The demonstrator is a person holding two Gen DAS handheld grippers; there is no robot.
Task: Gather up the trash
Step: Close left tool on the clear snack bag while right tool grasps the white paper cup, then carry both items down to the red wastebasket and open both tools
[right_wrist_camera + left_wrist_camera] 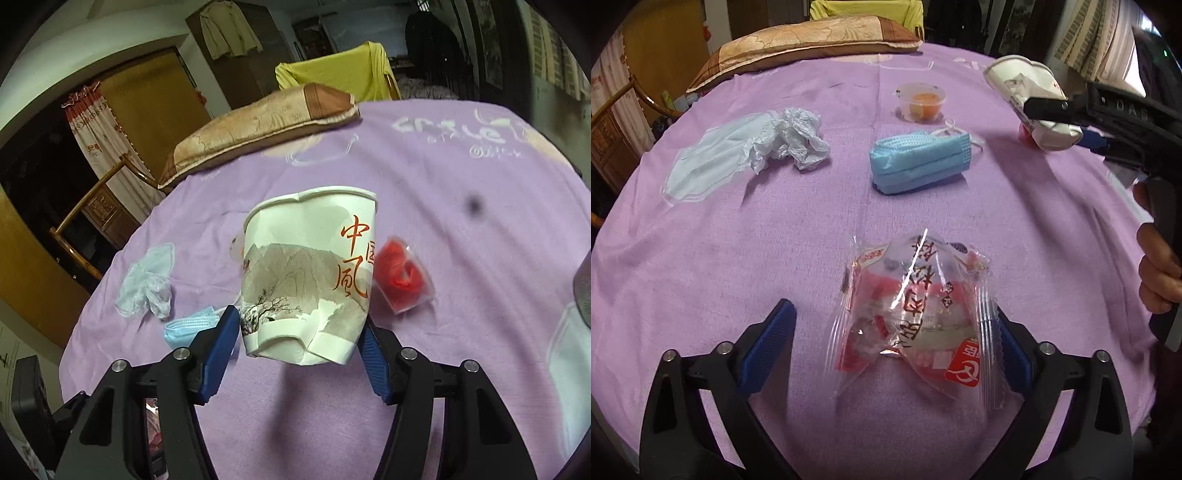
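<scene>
Purple sheet (701, 258) spread over the whole surface, white printing near its far edge in the right wrist view. Tan pillow (812, 40) lying along the far edge, yellow cloth (332, 79) draped behind it.

Trash scattered on the sheet, well apart. Flat pale mask (701, 166) at far left, crumpled white plastic (790, 138) touching its right end. Folded blue mask (919, 162) near the middle, ear loops trailing to the right. Small clear tub (921, 101) with something orange inside just behind the blue mask. Clear packet (402, 277) holding something red, lying to the right of the cup in the right wrist view, blurred.

Paper cup (310, 280), white with a grey landscape and red characters, dented and crushed at rim and base, pinched upright between the blue pads of the right gripper (299, 332) and lifted clear of the sheet, shadow below. Seen from the left wrist view too, at upper right, with fingers of a hand (1160, 266) wrapped around that gripper's handle.

Clear snack wrapper (912, 314) with red print, puffed and crinkled, sitting between the jaws of the left gripper (894, 347). Jaws spread wide: right pad at the wrapper's edge, left pad well apart from it, no squeeze visible
</scene>
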